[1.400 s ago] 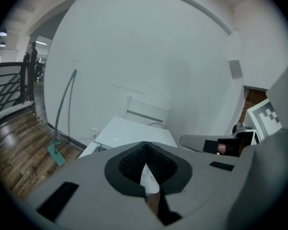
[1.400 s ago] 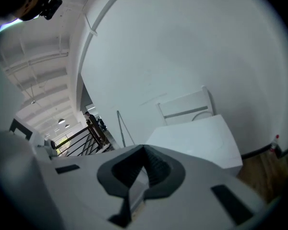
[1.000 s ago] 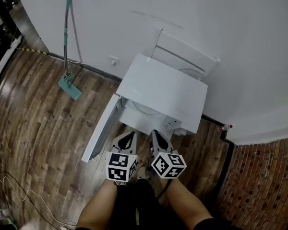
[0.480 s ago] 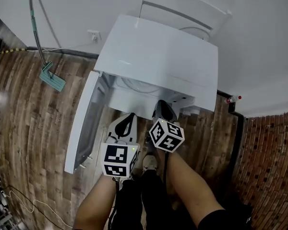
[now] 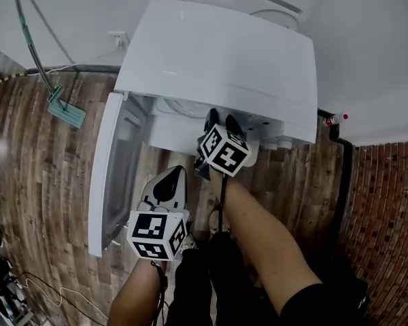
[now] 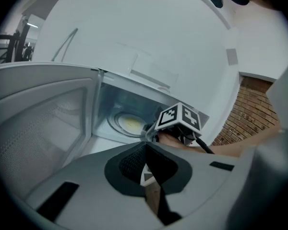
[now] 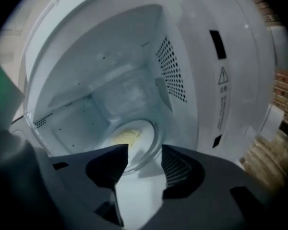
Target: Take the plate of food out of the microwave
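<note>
- Down at floor level in the head view, the white microwave (image 5: 217,60) stands against the wall with its door (image 5: 105,175) swung wide to the left. The right gripper (image 5: 217,121) is up at the cavity mouth. The left gripper (image 5: 168,182) hangs lower, over the wood floor (image 5: 47,182) beside the door.
- Left gripper view: jaws pressed together, nothing pinched. Beyond them the plate of food (image 6: 129,124) sits inside the microwave, with the right gripper's marker cube just in front of the opening.
- Right gripper view: the jaws are opening, spread wide, with only bare cavity floor between them. The plate, with pale yellow food on it, lies just past the tips, untouched.
</note>
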`<move>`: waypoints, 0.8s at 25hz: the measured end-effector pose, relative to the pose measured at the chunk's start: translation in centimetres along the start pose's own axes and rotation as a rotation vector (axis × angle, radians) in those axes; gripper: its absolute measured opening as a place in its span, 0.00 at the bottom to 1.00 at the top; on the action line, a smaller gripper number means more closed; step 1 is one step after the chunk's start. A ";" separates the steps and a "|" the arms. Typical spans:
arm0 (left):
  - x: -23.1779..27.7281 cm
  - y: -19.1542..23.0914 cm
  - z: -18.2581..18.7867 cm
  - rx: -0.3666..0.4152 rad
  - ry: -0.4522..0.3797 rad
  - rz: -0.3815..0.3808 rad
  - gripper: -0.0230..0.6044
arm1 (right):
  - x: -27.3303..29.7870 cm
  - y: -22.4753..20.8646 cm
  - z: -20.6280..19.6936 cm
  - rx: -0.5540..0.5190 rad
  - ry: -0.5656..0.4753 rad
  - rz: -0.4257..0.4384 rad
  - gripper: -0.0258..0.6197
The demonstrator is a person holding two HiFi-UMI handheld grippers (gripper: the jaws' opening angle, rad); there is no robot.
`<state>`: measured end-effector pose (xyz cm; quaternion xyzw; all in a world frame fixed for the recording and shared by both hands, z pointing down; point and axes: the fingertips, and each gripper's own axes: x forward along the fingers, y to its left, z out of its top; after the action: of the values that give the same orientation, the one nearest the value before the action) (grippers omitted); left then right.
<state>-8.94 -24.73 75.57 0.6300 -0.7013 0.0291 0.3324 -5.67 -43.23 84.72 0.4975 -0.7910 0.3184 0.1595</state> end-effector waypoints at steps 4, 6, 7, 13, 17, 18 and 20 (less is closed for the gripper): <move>0.0 -0.2 -0.4 0.013 0.025 -0.015 0.03 | 1.6 -0.1 0.1 0.022 0.014 -0.027 0.39; 0.2 -0.3 -0.3 0.025 0.029 -0.022 0.03 | 2.1 -0.2 -0.1 0.019 0.039 -0.045 0.39; 0.3 -0.3 -0.3 0.032 0.031 -0.025 0.03 | 2.3 -0.5 -0.3 0.025 0.056 -0.057 0.39; 1.0 -0.4 -0.9 0.034 0.054 -0.034 0.03 | 1.5 -0.9 -1.6 0.098 0.064 0.019 0.34; 1.4 -0.2 -0.9 0.025 0.057 -0.029 0.03 | 0.8 -0.7 -2.2 0.231 0.079 0.080 0.20; 1.4 -0.2 -0.9 0.023 0.058 -0.027 0.03 | 0.6 -0.8 -2.2 0.280 0.084 0.096 0.18; 1.4 -0.2 -0.9 0.024 0.059 -0.025 0.03 | 0.3 -0.9 -2.3 0.379 0.086 0.131 0.15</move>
<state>-8.31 -25.56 76.91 0.6415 -0.6828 0.0520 0.3459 -5.14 -42.21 86.96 0.4522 -0.7400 0.4922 0.0755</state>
